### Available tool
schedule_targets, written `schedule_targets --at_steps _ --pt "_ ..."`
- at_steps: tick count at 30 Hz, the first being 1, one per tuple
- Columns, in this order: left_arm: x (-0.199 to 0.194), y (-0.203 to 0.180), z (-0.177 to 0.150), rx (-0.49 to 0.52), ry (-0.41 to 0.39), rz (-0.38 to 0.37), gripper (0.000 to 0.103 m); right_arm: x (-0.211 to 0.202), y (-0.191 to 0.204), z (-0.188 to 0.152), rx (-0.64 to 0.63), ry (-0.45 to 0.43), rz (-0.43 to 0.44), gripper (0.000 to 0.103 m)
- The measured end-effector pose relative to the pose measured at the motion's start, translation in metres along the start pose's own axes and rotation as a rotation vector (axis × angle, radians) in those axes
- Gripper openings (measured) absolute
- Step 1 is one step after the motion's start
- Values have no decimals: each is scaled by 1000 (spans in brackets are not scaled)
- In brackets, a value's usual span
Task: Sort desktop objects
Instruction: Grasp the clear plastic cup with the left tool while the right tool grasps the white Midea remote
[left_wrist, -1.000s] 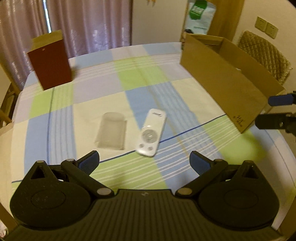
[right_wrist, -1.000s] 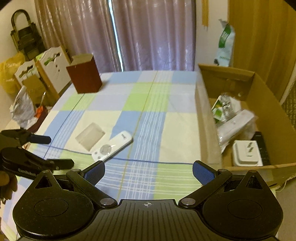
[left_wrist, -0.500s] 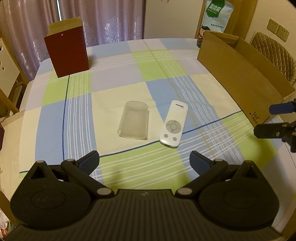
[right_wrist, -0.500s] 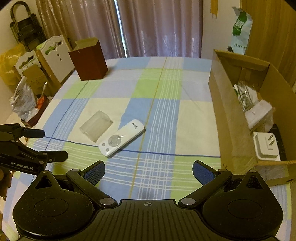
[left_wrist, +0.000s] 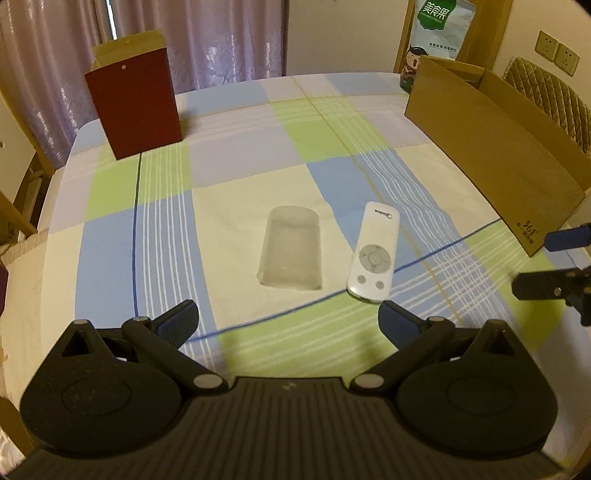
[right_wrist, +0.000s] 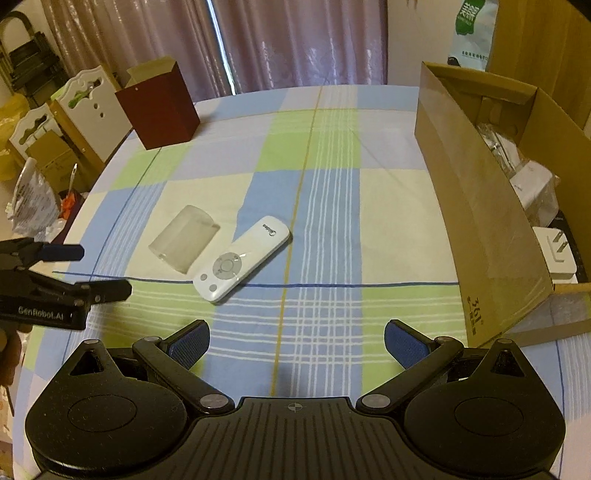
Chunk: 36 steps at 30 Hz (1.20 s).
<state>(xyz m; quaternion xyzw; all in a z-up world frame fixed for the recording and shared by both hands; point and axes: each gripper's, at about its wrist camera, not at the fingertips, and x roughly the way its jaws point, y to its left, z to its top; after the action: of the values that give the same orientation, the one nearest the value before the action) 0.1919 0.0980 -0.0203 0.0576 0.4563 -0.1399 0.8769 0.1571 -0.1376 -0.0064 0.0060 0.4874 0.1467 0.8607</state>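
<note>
Both tongs (left_wrist: 288, 319) (right_wrist: 297, 341) gape wide, empty, above the remote (left_wrist: 373, 255).

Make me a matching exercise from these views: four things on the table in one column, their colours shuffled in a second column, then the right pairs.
Things:
1. remote control
2. tall box at the far corner
3. open carton
4. gripper pads

Colours:
A. blue
B. dark red
C. white
D. brown cardboard

Pairs: 1-C, 2-B, 3-D, 4-A

Cardboard box (right_wrist: 491, 206) contents half hidden by its wall — right end cropped.
</note>
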Motion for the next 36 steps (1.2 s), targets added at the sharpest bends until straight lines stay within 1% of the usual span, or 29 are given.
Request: schedule_targets --at_steps 4,6,8,13,15,17,19,20,21,22,24,28,30,33,36 --pt "9 1 8 21 -21 -7 100 3 -1 -1 22 -3 -17 103" --pt "17 1 11 37 -19 -13 95 3 -4 -2 45 -27 -22 103" --pt "24 0 14 53 -18 -20 94 6 -5 -1 69 -38 -28 103" --pt "52 3 22 90 4 -41 87 17 -4 0 93 -30 -28 103" --pt "64 4 25 101 13 -46 79 22 -3 1 102 -25 -28 103" --pt "74 5 29 115 28 -56 74 27 -3 1 111 -21 -28 103" --pt "83 4 32 136 48 -63 72 32 -3 1 117 -15 -31 103" --pt "88 4 34 147 58 -66 69 34 -2 2 118 -14 -33 103" --pt "93 3 35 157 71 -65 63 36 -2 2 118 -14 -35 103" --pt "96 2 36 163 77 -67 60 38 -2 3 119 -13 -37 103" --pt "100 2 37 172 80 -68 48 42 -1 5 118 -12 -40 103" --pt "97 8 35 160 75 -82 48 53 5 13 106 -14 -38 103" --pt "90 14 32 149 67 -77 48 59 10 18 96 -19 -30 103" --pt "77 24 24 117 55 -62 48 73 19 27 97 -19 -19 103" --pt "64 35 14 75 49 -38 48 86 27 34 132 -19 -7 103"
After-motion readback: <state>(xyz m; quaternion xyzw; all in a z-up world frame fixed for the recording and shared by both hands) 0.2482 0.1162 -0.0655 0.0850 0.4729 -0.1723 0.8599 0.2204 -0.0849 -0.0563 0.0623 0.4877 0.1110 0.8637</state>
